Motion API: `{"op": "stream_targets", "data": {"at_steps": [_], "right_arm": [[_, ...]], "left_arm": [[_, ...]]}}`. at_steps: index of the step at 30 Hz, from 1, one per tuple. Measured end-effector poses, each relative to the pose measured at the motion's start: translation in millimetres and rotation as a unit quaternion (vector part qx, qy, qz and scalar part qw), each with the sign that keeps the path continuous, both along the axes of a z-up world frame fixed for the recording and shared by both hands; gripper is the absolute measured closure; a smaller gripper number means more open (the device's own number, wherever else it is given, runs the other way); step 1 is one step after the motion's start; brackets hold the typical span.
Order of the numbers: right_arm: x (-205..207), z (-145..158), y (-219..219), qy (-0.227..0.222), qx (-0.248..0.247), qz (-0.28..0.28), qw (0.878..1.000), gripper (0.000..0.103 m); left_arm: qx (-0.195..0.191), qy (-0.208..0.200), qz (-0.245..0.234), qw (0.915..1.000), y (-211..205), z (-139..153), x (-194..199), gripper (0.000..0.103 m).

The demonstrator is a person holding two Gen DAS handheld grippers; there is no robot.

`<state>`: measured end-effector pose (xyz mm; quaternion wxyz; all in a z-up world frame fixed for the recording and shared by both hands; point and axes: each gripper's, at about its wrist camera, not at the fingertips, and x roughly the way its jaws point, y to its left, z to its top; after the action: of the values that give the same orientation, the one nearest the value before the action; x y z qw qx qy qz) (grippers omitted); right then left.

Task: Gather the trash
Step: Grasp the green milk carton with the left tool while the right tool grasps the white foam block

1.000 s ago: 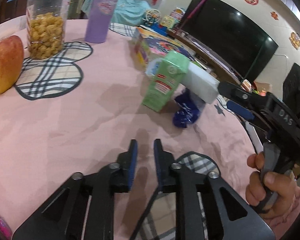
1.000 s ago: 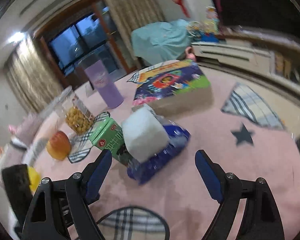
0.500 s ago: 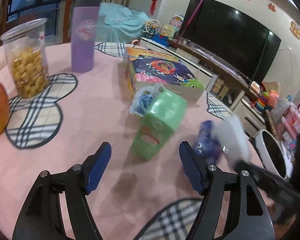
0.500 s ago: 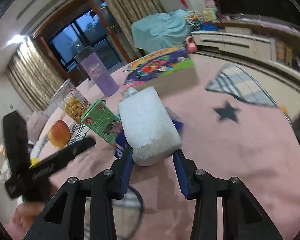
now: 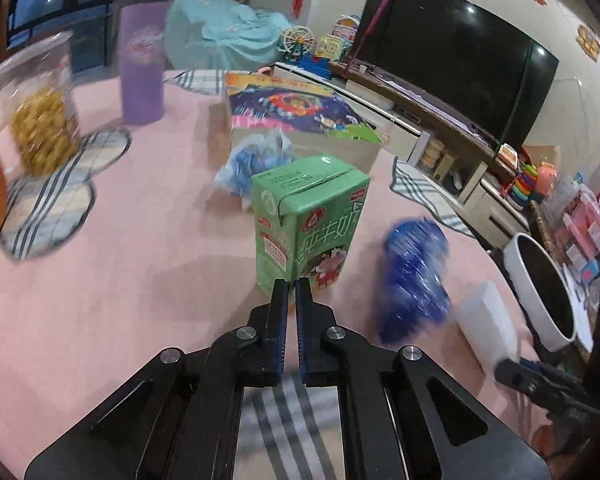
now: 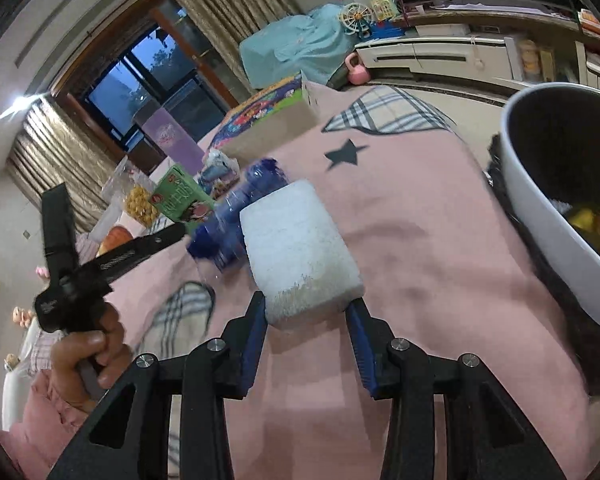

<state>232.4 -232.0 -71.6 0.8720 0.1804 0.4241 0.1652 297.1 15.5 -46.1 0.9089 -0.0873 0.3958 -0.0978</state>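
Carrying a white foam block (image 6: 300, 248) clamped in my right hand-held gripper (image 6: 306, 320) toward the white bin (image 6: 548, 216) (some trash already inside). Left hand-held gripper (image 5: 291, 300) nearly closed, empty. Green milk carton (image 5: 308, 224), blue wrapper (image 5: 414, 276) remain on the worktop (image 5: 120, 280).

A home living room: television (image 5: 456, 56), toys (image 5: 526, 180), curtains (image 6: 228, 12).

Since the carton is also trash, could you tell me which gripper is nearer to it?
Left. The left gripper is shut right in front of the green carton, while the right gripper holds the white block off beside the bin.
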Motion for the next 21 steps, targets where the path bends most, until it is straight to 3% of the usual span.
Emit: {"op": "stream_targets", "data": {"at_steps": [6, 9, 10, 11, 13, 15, 17, 21], "right_arm": [[-10, -3, -4, 0.006, -0.012, 0.032, 0.999, 0.061], [-12, -1, -1, 0.006, -0.02, 0.05, 0.999, 0.049], [-12, 1, 0, 0.005, -0.021, 0.056, 0.998, 0.047], [-14, 2, 0, 0.002, -0.025, 0.058, 0.998, 0.042], [-13, 4, 0, -0.007, -0.044, 0.058, 0.997, 0.036], [-12, 6, -2, -0.01, -0.052, 0.059, 0.997, 0.036], [-9, 7, -5, -0.008, -0.052, 0.057, 0.997, 0.036], [-7, 13, -1, -0.019, -0.057, 0.062, 0.996, 0.036]], "left_arm": [[-0.026, 0.029, 0.021, 0.999, -1, -14, -56, 0.101], [-0.044, 0.042, 0.034, 0.9976, 3, -18, -77, 0.098], [-0.04, 0.044, 0.042, 0.9974, 4, -18, -82, 0.087], [-0.034, 0.044, 0.054, 0.997, 7, -17, -87, 0.063], [-0.039, 0.037, 0.075, 0.9957, 13, -14, -95, 0.044], [-0.052, 0.035, 0.079, 0.9949, 18, -11, -97, 0.042], [-0.057, 0.036, 0.076, 0.9948, 17, -6, -95, 0.034], [-0.051, 0.028, 0.043, 0.9973, -3, 3, -83, 0.028]]}}
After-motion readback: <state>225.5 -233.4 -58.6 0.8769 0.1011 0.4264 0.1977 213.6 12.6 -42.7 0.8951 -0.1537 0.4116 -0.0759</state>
